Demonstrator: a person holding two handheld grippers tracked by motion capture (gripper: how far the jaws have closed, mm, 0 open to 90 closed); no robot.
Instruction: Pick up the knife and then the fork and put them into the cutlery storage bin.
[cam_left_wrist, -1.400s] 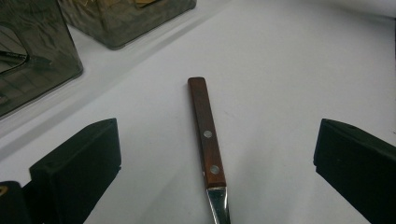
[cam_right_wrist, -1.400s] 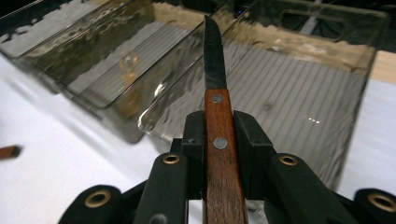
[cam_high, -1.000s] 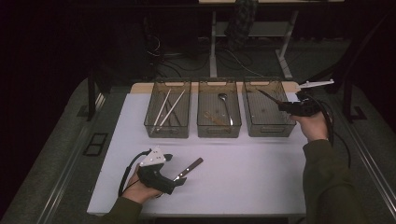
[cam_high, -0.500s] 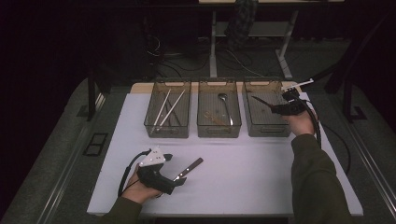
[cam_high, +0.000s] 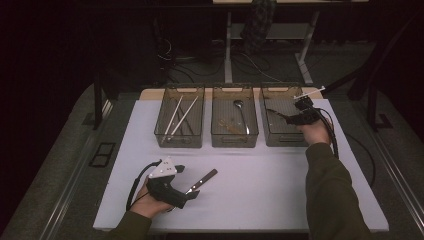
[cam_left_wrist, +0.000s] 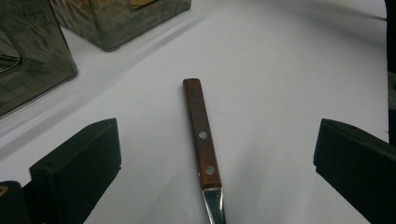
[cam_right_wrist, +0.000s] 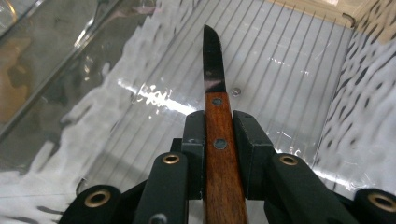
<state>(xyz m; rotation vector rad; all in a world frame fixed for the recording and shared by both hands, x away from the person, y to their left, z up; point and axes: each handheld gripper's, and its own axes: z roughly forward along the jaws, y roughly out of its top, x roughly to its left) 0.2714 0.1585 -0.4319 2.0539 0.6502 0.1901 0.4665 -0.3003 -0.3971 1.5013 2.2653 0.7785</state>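
Reaching over the right bin (cam_high: 283, 125), the right gripper (cam_right_wrist: 219, 135) clamps a knife (cam_right_wrist: 214, 65); left gripper (cam_left_wrist: 210, 154) gapes around another knife (cam_left_wrist: 200, 133).

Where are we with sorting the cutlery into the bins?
Done: chopsticks lie in the left bin, a spoon in the middle bin. In hand: the right gripper holds a wooden-handled knife over the right bin. Left: a second knife lies on the table between the open left gripper jaws.
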